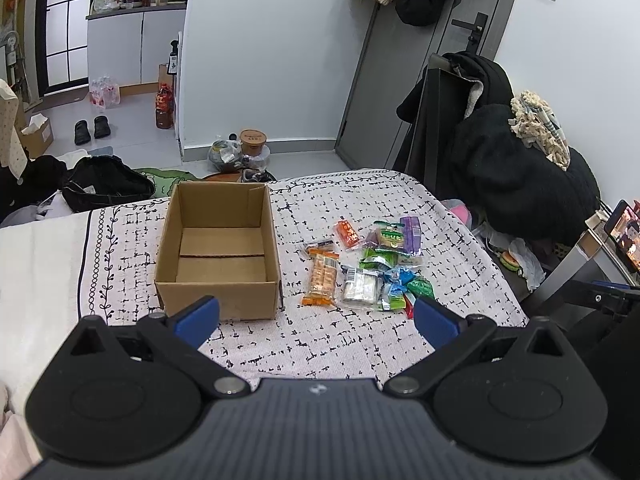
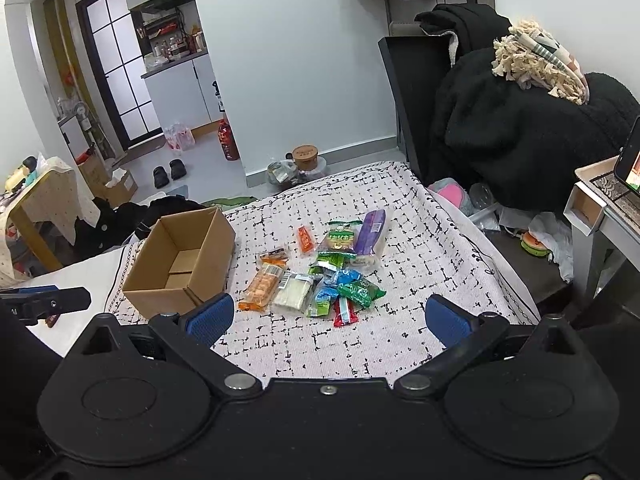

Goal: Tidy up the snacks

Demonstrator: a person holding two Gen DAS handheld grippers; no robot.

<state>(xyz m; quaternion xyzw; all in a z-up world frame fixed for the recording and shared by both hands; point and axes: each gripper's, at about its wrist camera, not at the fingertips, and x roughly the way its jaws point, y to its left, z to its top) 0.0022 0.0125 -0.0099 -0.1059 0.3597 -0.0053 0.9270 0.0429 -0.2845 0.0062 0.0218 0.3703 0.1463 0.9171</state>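
Note:
An open, empty cardboard box [image 1: 218,248] sits on a patterned cloth on the bed; it also shows in the right wrist view [image 2: 182,264]. To its right lies a pile of wrapped snacks [image 1: 372,268], with an orange cracker pack [image 1: 322,278], a white pack [image 1: 360,290] and a purple pack [image 1: 412,234]. The pile shows in the right wrist view [image 2: 320,268] too. My left gripper [image 1: 316,322] is open and empty, held above the cloth short of the box and pile. My right gripper [image 2: 330,320] is open and empty, just short of the pile.
The patterned cloth [image 1: 380,344] drops off at the bed's right edge. A black chair heaped with dark clothes [image 2: 520,120] stands to the right, a small table with a phone [image 2: 630,160] beside it. Bags, shoes and bottles lie on the floor [image 1: 132,120] beyond the bed.

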